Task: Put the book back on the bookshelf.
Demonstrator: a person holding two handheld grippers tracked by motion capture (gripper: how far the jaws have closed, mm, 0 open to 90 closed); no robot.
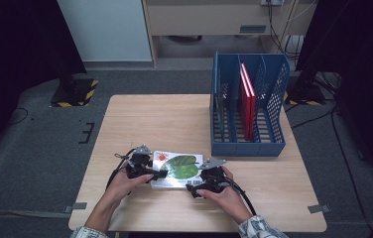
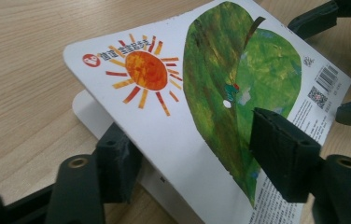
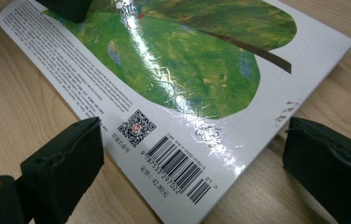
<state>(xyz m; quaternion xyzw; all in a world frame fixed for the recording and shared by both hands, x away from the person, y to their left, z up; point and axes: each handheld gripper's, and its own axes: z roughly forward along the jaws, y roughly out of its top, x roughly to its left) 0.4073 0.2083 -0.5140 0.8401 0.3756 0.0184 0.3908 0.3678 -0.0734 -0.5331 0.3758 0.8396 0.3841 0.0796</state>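
Lying flat near the front edge of the table [image 1: 140,119], a picture book [image 1: 177,170] shows a white cover printed with a green leaf and an orange sun. Bare wood surrounds it on the left, on the right and toward the far edge; a blue file rack [image 1: 248,106] stands at the right far part of the table, well apart from the book, with a red book [image 1: 246,99] upright in one of its slots.

The left gripper [image 1: 158,173] meets the book's left edge. In the left gripper view the cover is lifted off the pages beneath; one jaw lies under the cover, the other over the leaf print. Whether the pads press on the cover cannot be told.

The right gripper [image 1: 198,184] sits at the book's front right corner, beside the barcode [image 3: 178,165]. Its jaws stand wide apart, one on either side of that corner, gripping nothing.

Both forearms enter from the front edge, hands wrapped around the gripper bodies, jaws pointing inward toward each other across the book.
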